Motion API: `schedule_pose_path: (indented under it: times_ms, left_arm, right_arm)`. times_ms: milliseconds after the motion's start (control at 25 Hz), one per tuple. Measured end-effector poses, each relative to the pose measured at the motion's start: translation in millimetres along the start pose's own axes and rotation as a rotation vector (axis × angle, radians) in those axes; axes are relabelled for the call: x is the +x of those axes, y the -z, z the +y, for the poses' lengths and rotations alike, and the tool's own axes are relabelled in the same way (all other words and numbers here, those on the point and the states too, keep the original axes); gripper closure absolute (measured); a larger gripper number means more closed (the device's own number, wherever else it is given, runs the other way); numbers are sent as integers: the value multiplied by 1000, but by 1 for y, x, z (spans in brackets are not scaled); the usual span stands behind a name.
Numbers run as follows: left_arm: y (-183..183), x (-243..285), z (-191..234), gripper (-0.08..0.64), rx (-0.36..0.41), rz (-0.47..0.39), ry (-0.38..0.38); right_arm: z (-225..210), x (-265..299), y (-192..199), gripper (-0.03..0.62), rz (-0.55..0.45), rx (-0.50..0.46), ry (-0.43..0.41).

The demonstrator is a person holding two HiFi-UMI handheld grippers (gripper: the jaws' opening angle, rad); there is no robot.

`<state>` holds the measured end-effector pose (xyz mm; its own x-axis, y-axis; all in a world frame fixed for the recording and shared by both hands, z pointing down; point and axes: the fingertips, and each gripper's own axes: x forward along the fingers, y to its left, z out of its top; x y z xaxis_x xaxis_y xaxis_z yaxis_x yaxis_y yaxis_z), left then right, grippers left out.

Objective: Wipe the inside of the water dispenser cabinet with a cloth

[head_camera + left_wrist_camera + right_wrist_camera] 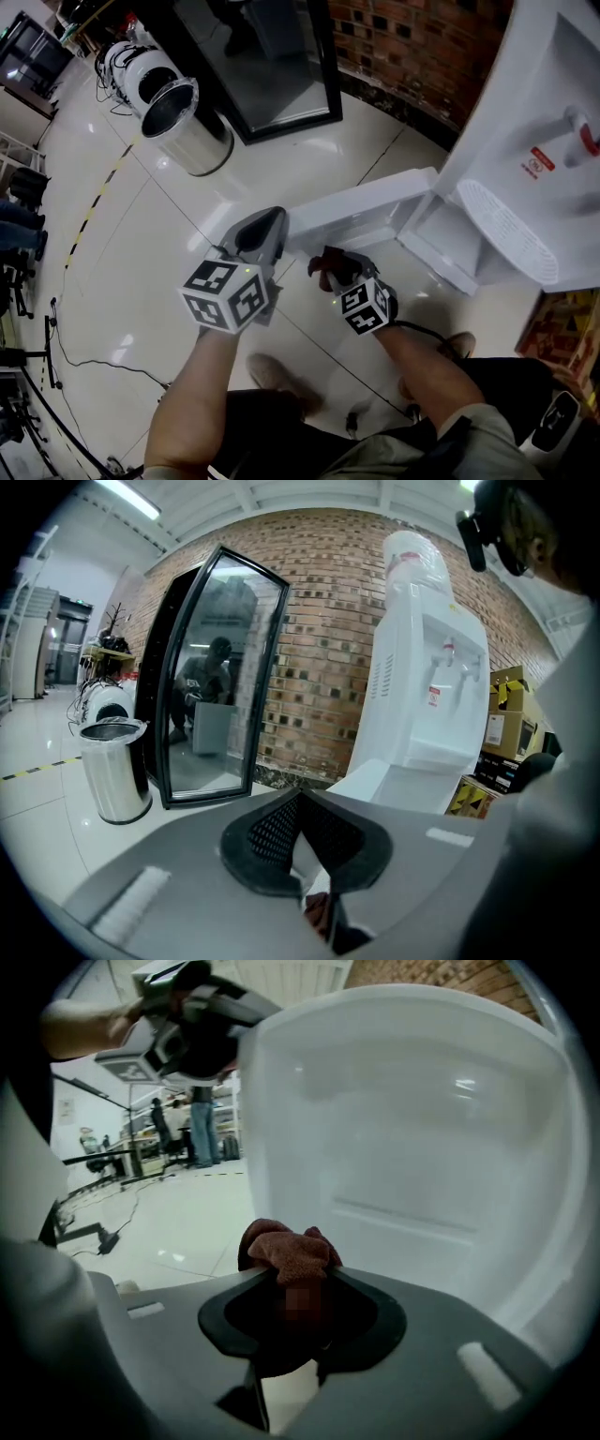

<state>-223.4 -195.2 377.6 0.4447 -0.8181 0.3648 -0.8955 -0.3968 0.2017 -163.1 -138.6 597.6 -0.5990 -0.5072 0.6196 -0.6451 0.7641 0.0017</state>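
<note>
The white water dispenser (534,159) stands at the right, its low cabinet (439,239) open. The cabinet door (366,208) swings out to the left. My right gripper (330,272) is shut on a bunched reddish-brown cloth (328,265) just in front of the door. In the right gripper view the cloth (286,1249) sticks out of the right gripper (291,1283), facing the door's white inner panel (422,1147). My left gripper (270,223) is shut, tips at the door's free end; I cannot tell whether it pinches the edge. The left gripper (302,803) looks toward the dispenser (427,677).
A steel trash bin (185,122) and a black-framed glass panel (272,66) stand at the back left, against a brick wall (412,47). Printed boxes (562,323) sit at the right. Cables (94,361) run over the glossy tile floor at the left.
</note>
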Motion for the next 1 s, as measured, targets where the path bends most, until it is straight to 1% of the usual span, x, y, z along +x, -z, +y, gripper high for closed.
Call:
schedule_pose_path:
  times_ms: [80,160,240,320,480,600,840,1000]
  left_arm:
    - [1,1,1,560,-1,2,3]
    - [1,2,2,560,0,5,11]
    - [0,3,1,560,3,7,25]
    - [-1,3,1,560,3,10,41]
    - [-2,2,-1,560,2,4,68]
    - [-4,4,4,560,-4,-4,63]
    - [-7,6,11,560,-12,-15,34]
    - [-7,7,11,560,-8,-17,29]
  right_arm:
    - [29,9,-4,453,-3,-61,-81]
    - [50,17,-6,451,3,-104,-138]
    - [62,28,-7,451,20,-121,-167]
    - [68,40,-7,451,35,-121,-176]
    - [62,56,-10,453,47,-105,-162]
    - [54,58,-10,454,46,-97,-147]
    - [15,55,2,456,76,-18,-64]
    - [-3,59,5,456,78,59,-10]
